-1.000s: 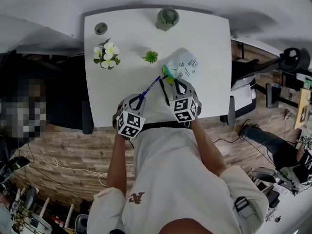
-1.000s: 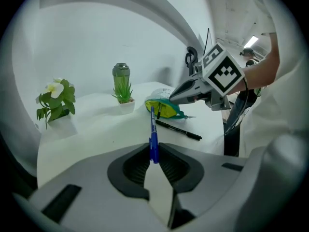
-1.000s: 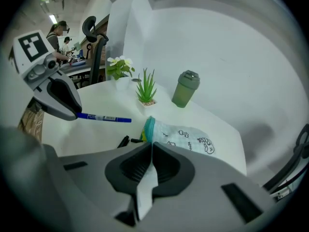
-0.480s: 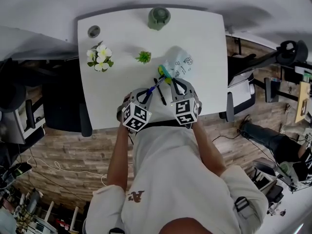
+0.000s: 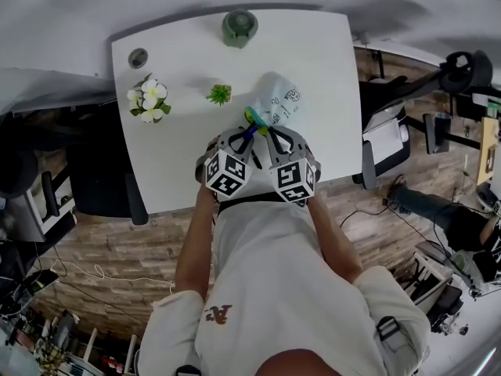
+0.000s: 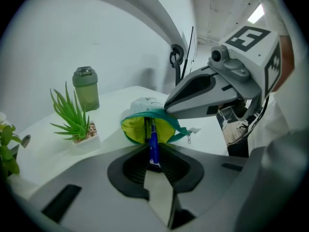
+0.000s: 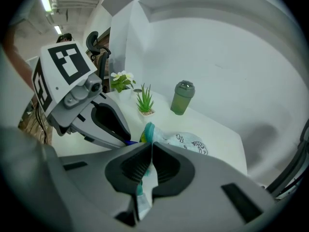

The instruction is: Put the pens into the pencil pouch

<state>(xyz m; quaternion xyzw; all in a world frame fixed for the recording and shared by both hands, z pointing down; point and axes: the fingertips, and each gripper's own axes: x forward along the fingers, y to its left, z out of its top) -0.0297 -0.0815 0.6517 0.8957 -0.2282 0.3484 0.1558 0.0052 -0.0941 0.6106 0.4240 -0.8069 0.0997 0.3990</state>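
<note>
White and smooth, the desk (image 5: 313, 53) has rounded corners and stands over a wood-plank floor (image 5: 117, 233). On it lies the soft, pale pencil pouch (image 5: 283, 103), printed with dark doodles too small to read. The left claw (image 6: 153, 159) pinches a slim blue pen (image 6: 153, 143) whose far end is at the pouch's open mouth. Only that claw's view shows the yellow lining and teal zip. The right claw (image 7: 150, 151) is clamped on the pouch's fabric rim. Nearby stand a spiky green plant (image 6: 72, 117) and a green lidded bottle (image 6: 86, 88).
</note>
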